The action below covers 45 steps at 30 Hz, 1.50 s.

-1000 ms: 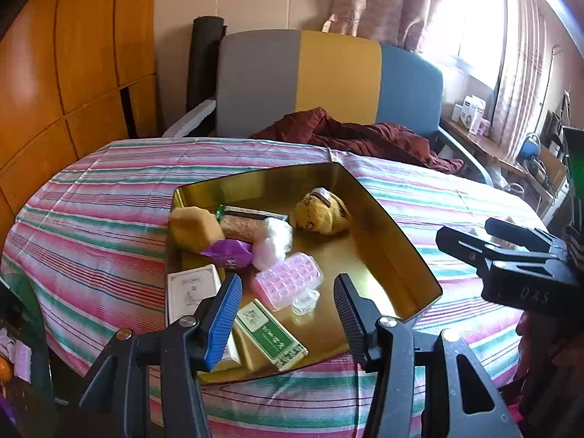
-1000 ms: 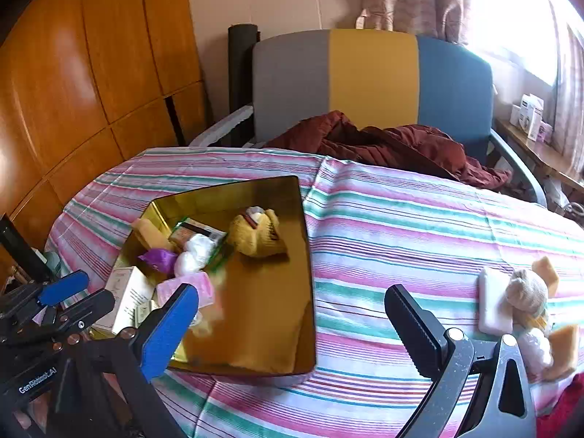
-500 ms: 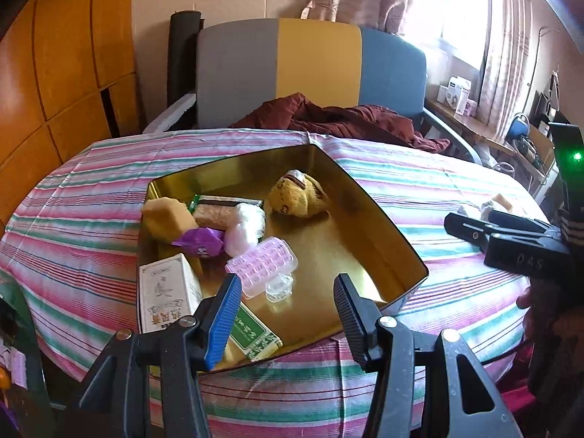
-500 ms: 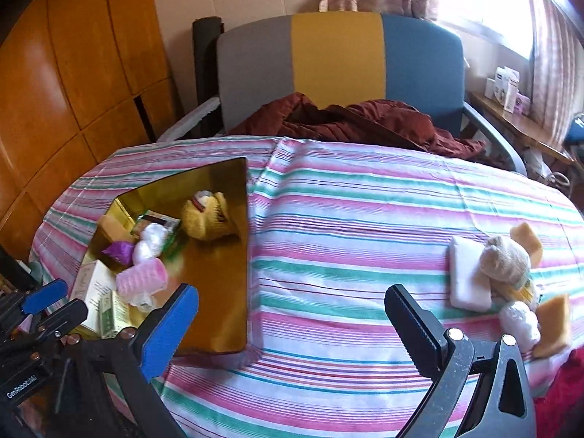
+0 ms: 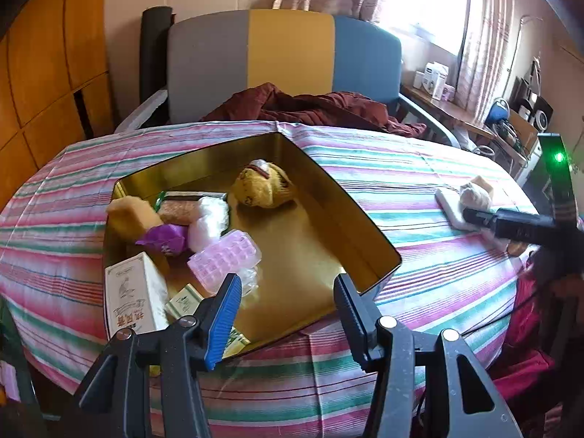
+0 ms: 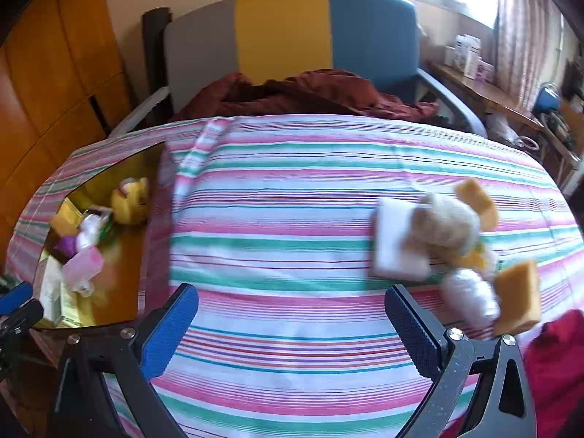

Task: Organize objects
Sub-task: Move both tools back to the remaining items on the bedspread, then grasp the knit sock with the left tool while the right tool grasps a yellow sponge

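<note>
Blurred white block partly hidden behind beige ball.

- A tray sits on the left part of the desk.
- In the tray, a plush toy lies behind a pill organiser; a carton stands at the near left corner.
- A cluster of sponges and a flat block lies on the desk, well right of the tray.
- A chair stands behind the desk.

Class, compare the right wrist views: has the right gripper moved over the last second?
Yes. The right gripper swung rightward: against the fixed gold tray, now near the left edge, it faces the loose pile around the white block.
</note>
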### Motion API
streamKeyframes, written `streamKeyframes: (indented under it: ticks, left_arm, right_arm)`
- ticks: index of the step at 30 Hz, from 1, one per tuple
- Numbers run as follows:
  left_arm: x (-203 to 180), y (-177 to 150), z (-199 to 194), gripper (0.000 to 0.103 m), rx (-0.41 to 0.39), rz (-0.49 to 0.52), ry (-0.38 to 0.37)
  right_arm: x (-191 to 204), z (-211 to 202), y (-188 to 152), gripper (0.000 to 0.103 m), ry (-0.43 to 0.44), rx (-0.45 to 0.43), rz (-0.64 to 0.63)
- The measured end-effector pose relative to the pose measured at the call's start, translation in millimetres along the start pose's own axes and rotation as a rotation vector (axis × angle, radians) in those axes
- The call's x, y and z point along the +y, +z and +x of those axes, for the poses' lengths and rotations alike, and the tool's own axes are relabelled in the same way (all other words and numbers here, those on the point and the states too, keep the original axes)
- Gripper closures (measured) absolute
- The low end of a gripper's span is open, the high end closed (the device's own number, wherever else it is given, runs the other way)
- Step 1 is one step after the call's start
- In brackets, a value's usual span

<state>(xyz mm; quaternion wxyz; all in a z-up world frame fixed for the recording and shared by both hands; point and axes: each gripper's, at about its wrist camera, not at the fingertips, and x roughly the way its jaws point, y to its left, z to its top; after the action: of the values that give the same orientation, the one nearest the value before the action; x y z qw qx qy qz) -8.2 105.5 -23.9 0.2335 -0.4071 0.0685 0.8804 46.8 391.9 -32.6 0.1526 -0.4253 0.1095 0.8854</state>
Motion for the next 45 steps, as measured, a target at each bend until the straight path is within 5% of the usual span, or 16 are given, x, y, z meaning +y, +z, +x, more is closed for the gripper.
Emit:
streamKeyframes:
  ticks: [13, 18, 27, 40, 45]
  left_arm:
    - [-55, 20, 14, 0.05, 0.02, 0.143, -0.069]
    - [-89, 31, 24, 0.05, 0.029, 0.223, -0.099]
    - [-157, 56, 56, 0.05, 0.069, 0.344, -0.184]
    - [-247, 86, 107, 0.021, 0.146, 0.402, -0.346]
    - [-277, 98, 126, 0.02, 0.157, 0.413, -0.369]
  right_arm:
    - [-184, -33, 12, 0.0, -0.234, -0.116, 0.42]
    - [-229, -27, -11, 0.0, -0.212, -0.102, 0.629]
    - [-254, -38, -24, 0.0, -0.155, -0.133, 0.782]
    - [-259, -22, -31, 0.0, -0.086, -0.061, 0.831]
    - [-264, -18, -35, 0.0, -0.05, -0.044, 0.858]
